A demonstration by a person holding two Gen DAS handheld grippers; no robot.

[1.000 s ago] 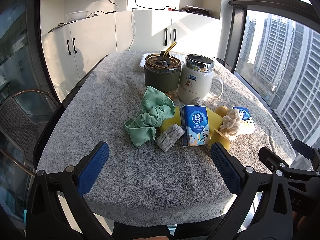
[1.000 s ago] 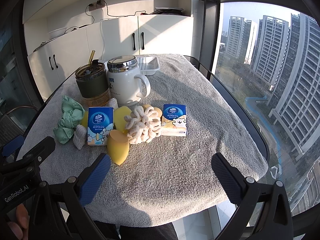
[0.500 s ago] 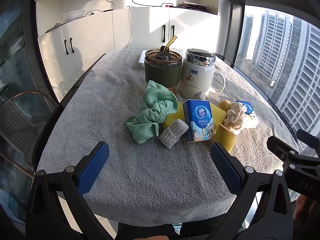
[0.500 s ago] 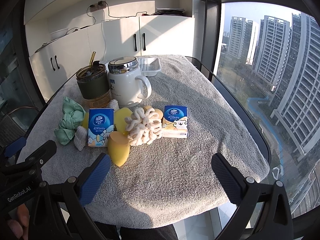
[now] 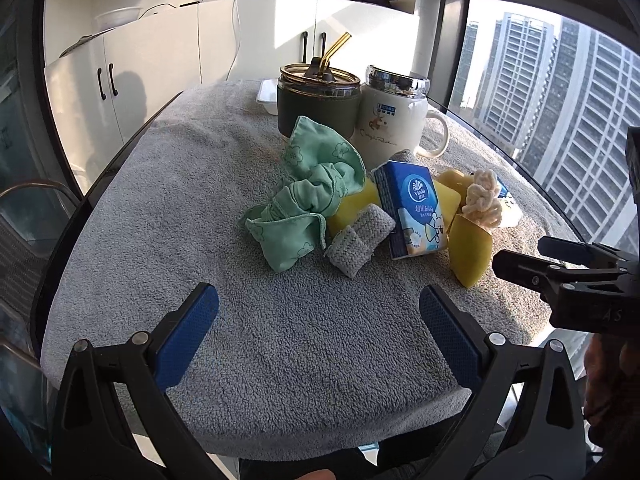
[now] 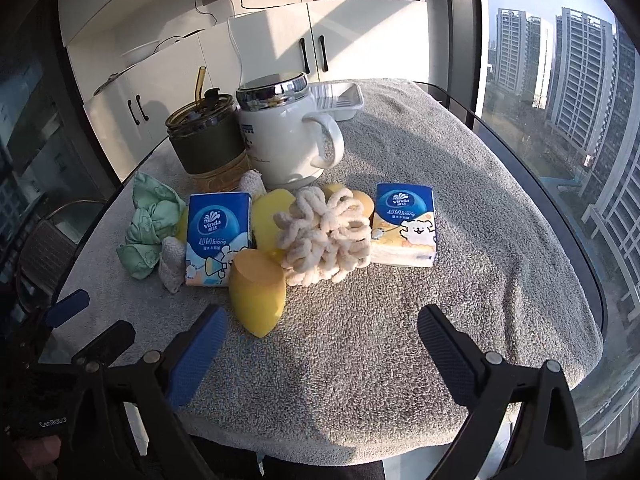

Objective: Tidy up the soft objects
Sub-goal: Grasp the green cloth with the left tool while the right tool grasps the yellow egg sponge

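Both hand-held grippers lowered, tray point(image 6: 340, 96) clearer right

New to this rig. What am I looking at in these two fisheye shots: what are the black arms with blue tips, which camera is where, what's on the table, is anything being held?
There is no robot here: a person holds a handheld two-finger gripper in each hand. Each gripper carries a fisheye camera that looks forward along its fingers, so the black arms with blue pads at the bottom of each picture are that gripper's own fingers.

One picture is from the left gripper, the other from the right gripper. The right one's jaws have just closed a little. Both stand open, with nothing between the pads.

On the grey towel that covers the table lie a green cloth, a grey knit band, two blue tissue packs, yellow sponges and a cream looped scrunchie. Behind them stand a green tumbler with a straw, a white lidded mug and a white tray.
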